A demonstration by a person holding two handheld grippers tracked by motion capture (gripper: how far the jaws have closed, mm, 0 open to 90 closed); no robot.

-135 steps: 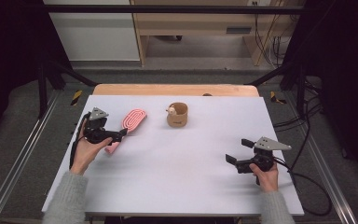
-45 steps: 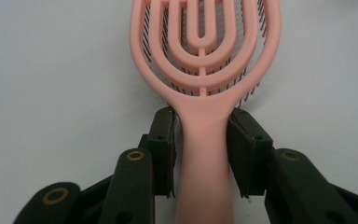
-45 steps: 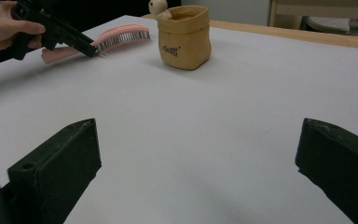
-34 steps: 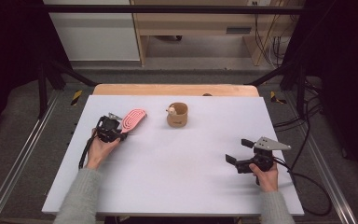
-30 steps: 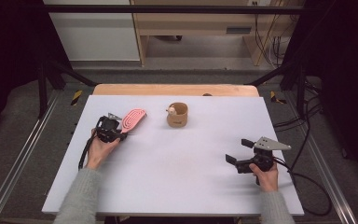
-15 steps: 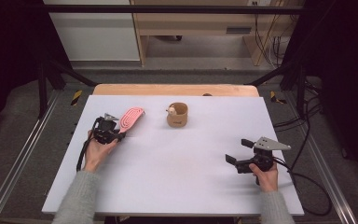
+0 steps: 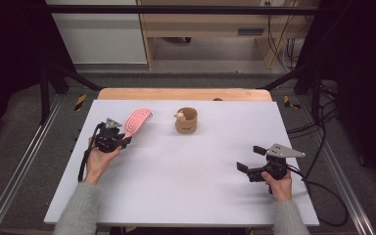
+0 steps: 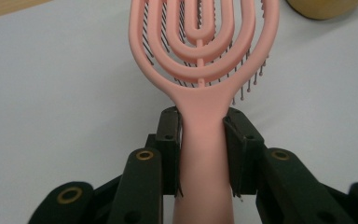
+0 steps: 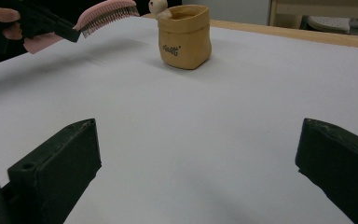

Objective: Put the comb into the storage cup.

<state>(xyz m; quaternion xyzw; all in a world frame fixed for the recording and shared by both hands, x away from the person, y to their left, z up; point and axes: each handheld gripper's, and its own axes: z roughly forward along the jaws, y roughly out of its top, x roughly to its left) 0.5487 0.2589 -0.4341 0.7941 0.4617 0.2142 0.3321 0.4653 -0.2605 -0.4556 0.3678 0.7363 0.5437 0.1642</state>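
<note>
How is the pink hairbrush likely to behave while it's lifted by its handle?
The pink hairbrush probably stays stiff: its head juts straight from the left gripper without sagging. Its open, looped head suggests it is light. The smooth, narrow handle might pivot between the pads if bumped.

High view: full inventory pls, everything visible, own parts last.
hairbrush: 1, pink, far-left of table, handle clamped in left gripper, head lifted off the surface
pot: 1, tan, small figure at its rim, far middle of table
table: 1, white top, wooden edge at far side
shelf unit: 1, light wood, on floor beyond table
left gripper: 1, black, shut on hairbrush handle
right gripper: 1, black, jaws open, near-right of table
hands: 2, grey sleeves, one per gripper
</note>
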